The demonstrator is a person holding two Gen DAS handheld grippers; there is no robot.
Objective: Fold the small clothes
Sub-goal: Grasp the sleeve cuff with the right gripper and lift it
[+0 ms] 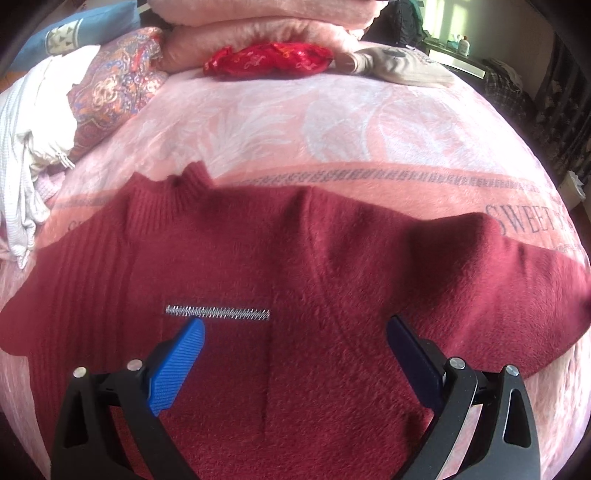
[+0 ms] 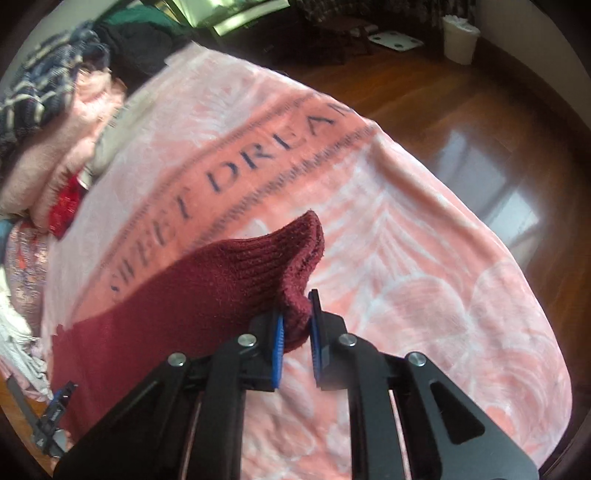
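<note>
A dark red knitted sweater (image 1: 280,258) lies spread on the pink blanket (image 1: 295,122), collar at the upper left, one sleeve running off to the right. My left gripper (image 1: 295,325) hovers open over the sweater's body, blue pads wide apart with nothing between them. A row of silver stitching (image 1: 218,313) sits just past its left finger. In the right wrist view my right gripper (image 2: 298,317) is shut on the ribbed cuff of the sweater sleeve (image 2: 266,266), which bunches up between the blue pads (image 2: 279,339) and rises off the blanket (image 2: 406,258).
Folded pink blankets (image 1: 266,26), a red satin bundle (image 1: 269,59) and a beige garment (image 1: 402,66) lie at the far side of the bed. White and patterned clothes (image 1: 33,147) pile at the left. Beyond the bed's edge is wooden floor (image 2: 480,110) with a white bin (image 2: 460,37).
</note>
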